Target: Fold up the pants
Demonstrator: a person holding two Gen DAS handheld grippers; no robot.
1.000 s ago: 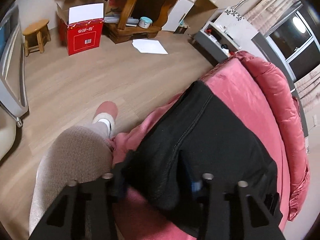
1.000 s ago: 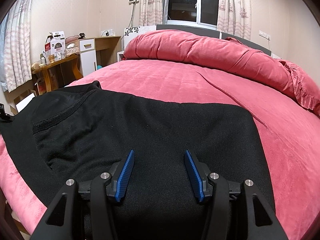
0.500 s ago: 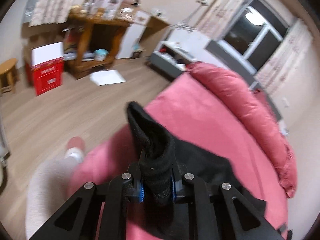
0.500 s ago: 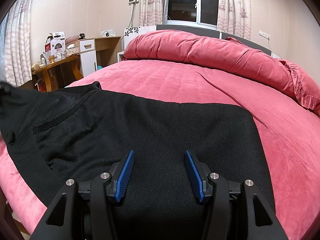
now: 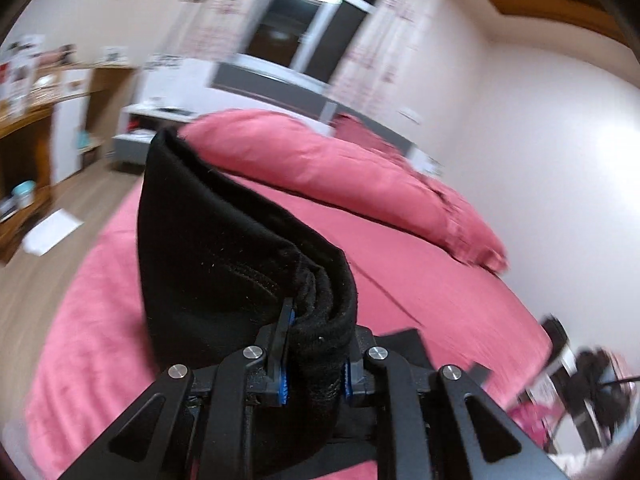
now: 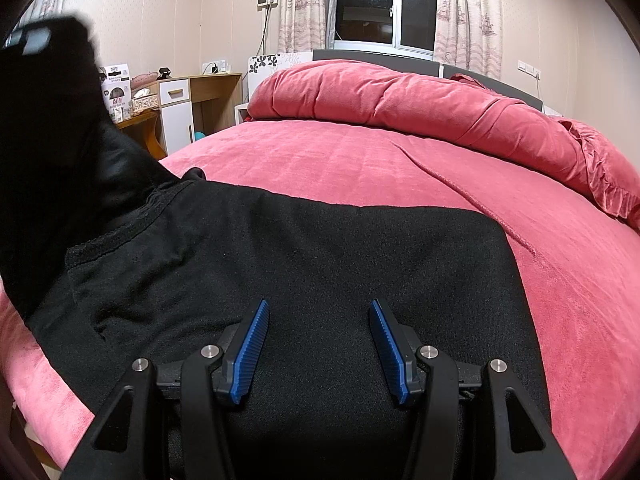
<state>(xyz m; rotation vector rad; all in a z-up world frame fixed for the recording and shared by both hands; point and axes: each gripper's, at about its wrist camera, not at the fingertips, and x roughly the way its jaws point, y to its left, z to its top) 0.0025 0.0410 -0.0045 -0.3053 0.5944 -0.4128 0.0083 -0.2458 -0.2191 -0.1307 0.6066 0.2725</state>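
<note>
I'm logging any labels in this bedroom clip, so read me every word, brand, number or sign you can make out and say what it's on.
No text can be read for certain.
Printed box on the wooden desk: white marks on its dark panels, too small to read.
Black pants: no label or tag visible.
White headboard panel: black flower pattern only, no words.
Left wrist view: motion-blurred; packaging on the desk is illegible.

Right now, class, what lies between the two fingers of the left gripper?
The left wrist view shows a thick bunched fold of the black pants clamped in the left gripper, filling the whole gap.
</note>
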